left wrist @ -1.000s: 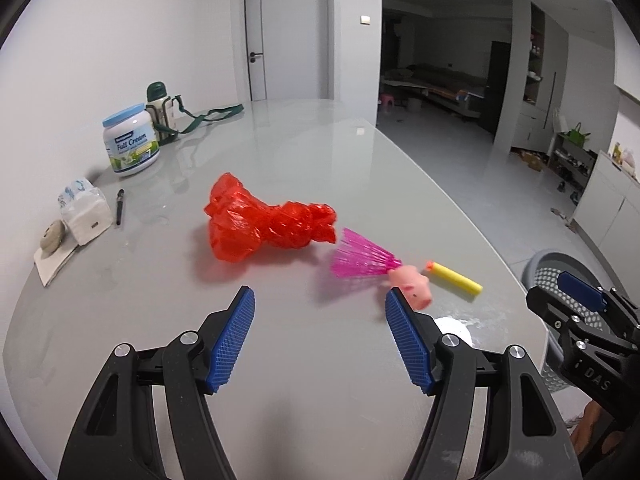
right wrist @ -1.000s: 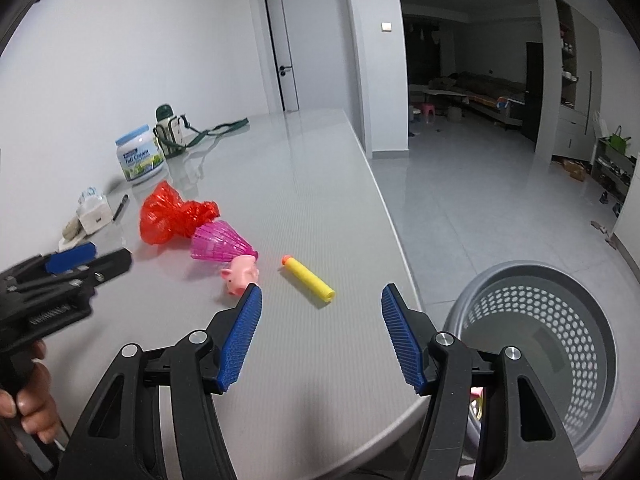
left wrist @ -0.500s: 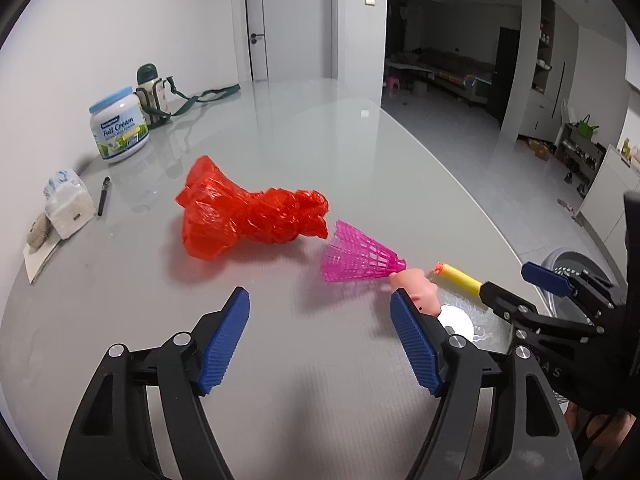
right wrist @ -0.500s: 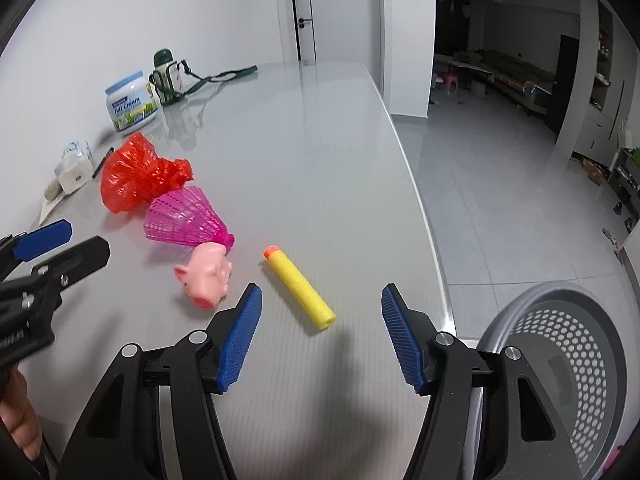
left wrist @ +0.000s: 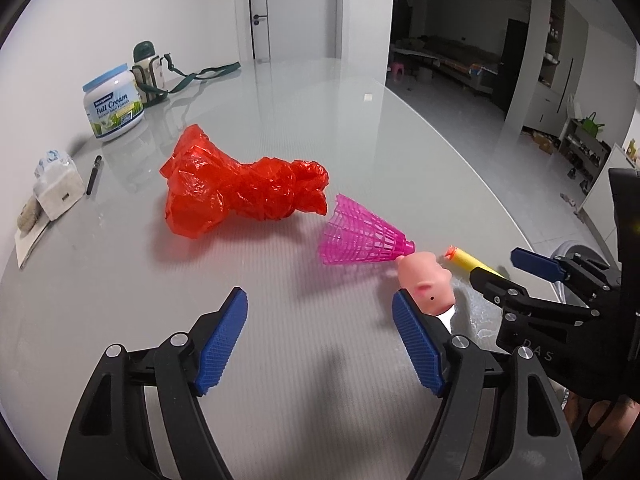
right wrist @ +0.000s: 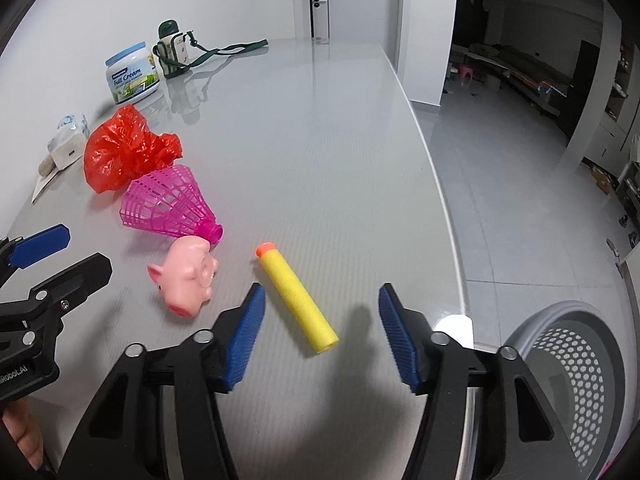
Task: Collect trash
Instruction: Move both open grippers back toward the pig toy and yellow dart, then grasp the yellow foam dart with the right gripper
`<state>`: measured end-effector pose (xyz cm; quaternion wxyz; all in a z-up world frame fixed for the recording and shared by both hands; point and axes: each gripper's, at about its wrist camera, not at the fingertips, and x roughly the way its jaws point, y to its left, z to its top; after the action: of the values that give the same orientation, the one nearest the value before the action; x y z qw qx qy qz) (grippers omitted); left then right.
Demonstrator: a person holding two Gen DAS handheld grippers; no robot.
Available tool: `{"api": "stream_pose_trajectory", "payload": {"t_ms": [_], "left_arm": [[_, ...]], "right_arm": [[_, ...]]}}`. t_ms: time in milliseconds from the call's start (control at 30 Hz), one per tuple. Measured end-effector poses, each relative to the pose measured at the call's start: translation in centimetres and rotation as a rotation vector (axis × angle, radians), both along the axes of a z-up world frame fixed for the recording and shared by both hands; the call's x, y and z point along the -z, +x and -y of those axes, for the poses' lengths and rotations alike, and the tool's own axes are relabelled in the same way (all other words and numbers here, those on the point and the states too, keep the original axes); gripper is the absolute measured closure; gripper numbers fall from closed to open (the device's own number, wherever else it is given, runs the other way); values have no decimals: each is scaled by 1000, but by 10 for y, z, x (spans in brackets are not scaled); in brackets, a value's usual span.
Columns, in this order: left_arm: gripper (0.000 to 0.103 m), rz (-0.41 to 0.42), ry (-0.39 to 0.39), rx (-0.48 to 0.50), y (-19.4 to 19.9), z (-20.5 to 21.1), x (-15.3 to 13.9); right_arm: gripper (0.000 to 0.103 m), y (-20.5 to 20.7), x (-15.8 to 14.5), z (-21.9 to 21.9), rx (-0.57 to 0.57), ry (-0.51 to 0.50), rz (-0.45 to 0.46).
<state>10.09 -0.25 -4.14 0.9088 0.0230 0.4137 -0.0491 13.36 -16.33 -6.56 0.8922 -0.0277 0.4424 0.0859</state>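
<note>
While the right gripper (right wrist: pixel 320 332) was closing around the yellow foam dart (right wrist: pixel 297 296) on the table (right wrist: pixel 320 140), not yet pinching, the round dart could roll away; the left gripper (left wrist: pixel 320 336) gaped empty.

Left tool (left wrist: pixel 320 344) is tilted down over the near part of the surface (left wrist: pixel 320 128), jaws spread wide, blue ribbed pads (left wrist: pixel 219 344) facing each other with nothing clamped between them. The right-hand pad sits just beside something small, contact unclear. Right tool (right wrist: pixel 320 336) is angled down near the surface's right edge, and its jaws are closing now; something lies between the pads, but they are not pressing on it. From the right camera, the left tool comes in from the left border, with fingers (right wrist: pixel 24 440) of the holding hand at the bottom left corner. From the left camera, the right tool reaches in from the right border.
</note>
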Motion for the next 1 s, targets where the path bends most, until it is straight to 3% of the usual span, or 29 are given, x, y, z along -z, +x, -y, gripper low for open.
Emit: {"api": "stream_pose_trajectory", "payload": {"t_ms": [133, 300, 367, 700, 1000], "left_arm": [[29, -5, -8, 2, 1, 0, 1], [29, -3, -13, 2, 2, 1, 1], [29, -3, -12, 5, 1, 3, 1], [28, -19, -13, 41, 4, 23, 5], [28, -56, -39, 58, 19, 48, 16]], "right_arm": [[63, 3, 3, -9, -23, -20, -5], [86, -1, 3, -18, -58, -32, 0], [90, -4, 3, -18, -59, -25, 3], [90, -44, -12, 19, 52, 144, 67], [90, -79, -10, 50, 131, 204, 75]]}}
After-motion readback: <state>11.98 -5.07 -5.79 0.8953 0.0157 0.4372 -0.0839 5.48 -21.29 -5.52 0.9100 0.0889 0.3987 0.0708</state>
